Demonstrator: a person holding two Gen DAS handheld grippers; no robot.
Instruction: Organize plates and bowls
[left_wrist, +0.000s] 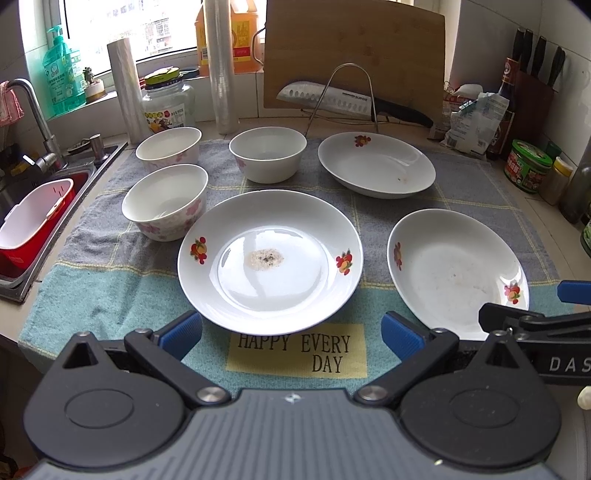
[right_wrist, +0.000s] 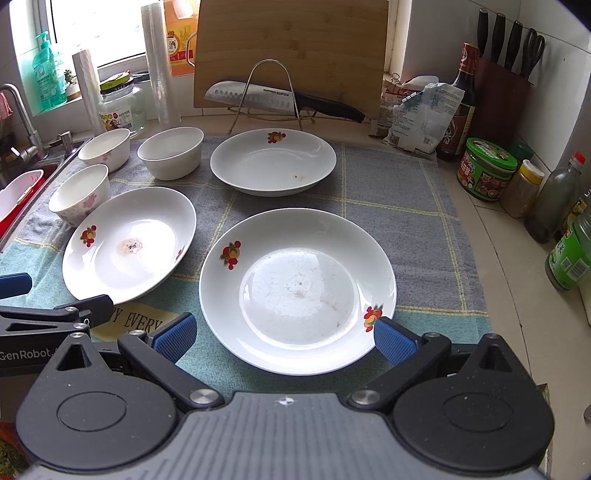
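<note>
Three white plates with red fruit prints lie on a grey and teal towel (left_wrist: 110, 291): a middle plate with a crumb stain (left_wrist: 269, 258) (right_wrist: 129, 240), a right plate (left_wrist: 458, 273) (right_wrist: 295, 288), and a far plate (left_wrist: 376, 164) (right_wrist: 273, 160). Three white bowls stand at the left: near (left_wrist: 164, 201) (right_wrist: 79, 194), far left (left_wrist: 168, 147) (right_wrist: 105, 147), and far middle (left_wrist: 267, 153) (right_wrist: 170, 151). My left gripper (left_wrist: 291, 338) is open and empty just before the middle plate. My right gripper (right_wrist: 284, 338) is open, its fingers either side of the right plate's near rim.
A sink with a red and white tub (left_wrist: 33, 225) lies at the left. A knife on a wire rack (left_wrist: 347, 98) and a cutting board (left_wrist: 354, 48) stand behind. Jars and bottles (right_wrist: 487, 168) line the right counter, with a knife block (right_wrist: 502, 77).
</note>
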